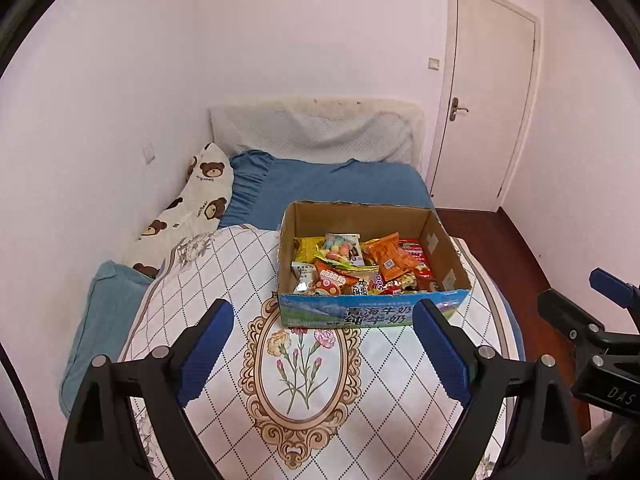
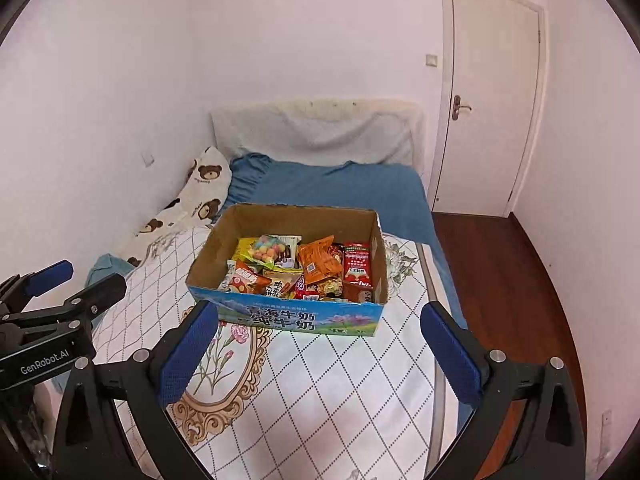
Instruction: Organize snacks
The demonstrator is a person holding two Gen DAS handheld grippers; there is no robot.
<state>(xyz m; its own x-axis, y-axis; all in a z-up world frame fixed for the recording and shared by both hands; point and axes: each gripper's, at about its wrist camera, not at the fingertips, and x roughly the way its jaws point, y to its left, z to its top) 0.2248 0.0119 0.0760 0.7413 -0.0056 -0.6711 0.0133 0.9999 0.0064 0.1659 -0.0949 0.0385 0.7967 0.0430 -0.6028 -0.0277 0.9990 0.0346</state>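
An open cardboard box with a blue printed front stands on the bed; it also shows in the right wrist view. It holds several snack packets, among them an orange bag, a bag of coloured candy balls and a red packet. My left gripper is open and empty, just short of the box's front. My right gripper is open and empty, also just in front of the box. Each gripper shows at the edge of the other's view.
The box sits on a white diamond-pattern quilt with a floral medallion. A bear-print pillow lies along the left wall, a blue sheet behind. Wooden floor and a closed door are at right.
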